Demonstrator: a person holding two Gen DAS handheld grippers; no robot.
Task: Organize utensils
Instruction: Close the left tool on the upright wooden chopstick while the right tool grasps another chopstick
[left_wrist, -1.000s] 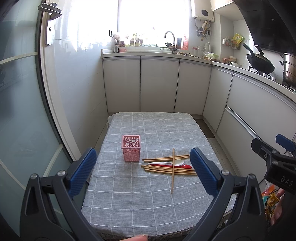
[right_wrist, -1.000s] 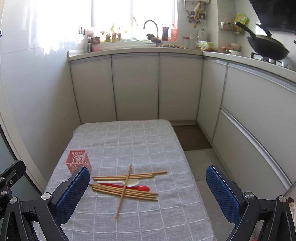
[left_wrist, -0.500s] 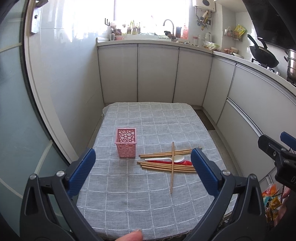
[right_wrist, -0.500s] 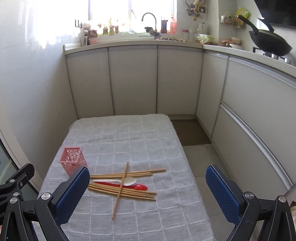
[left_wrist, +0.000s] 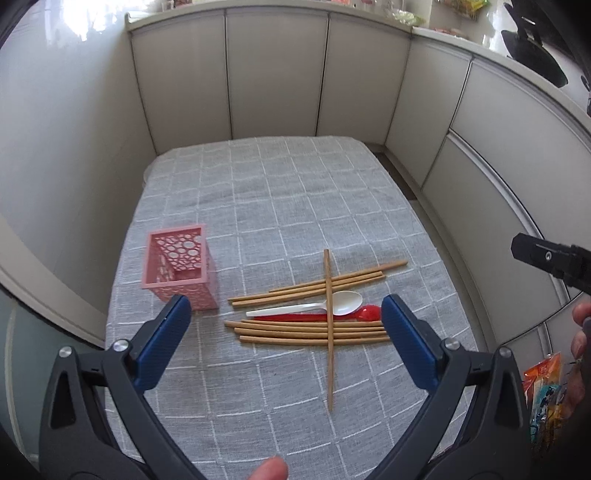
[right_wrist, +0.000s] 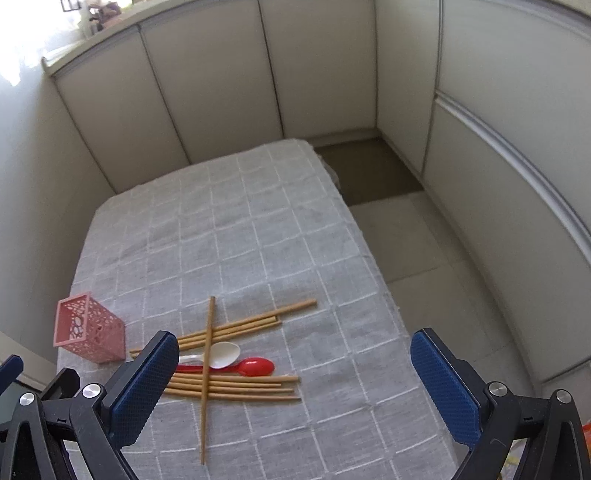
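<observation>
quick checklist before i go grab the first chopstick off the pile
1. Left gripper open, nothing held: ok.
2. Right gripper open, nothing held: ok.
3. Pink basket upright, opening free: ok.
4. Crossing chopstick lies on top of the other chopsticks and both spoons, so it lifts first: ok.
5. White spoon and red spoon pinned under that chopstick, may shift: not ok.
6. Basket steady on the tablecloth: cannot tell.
</observation>
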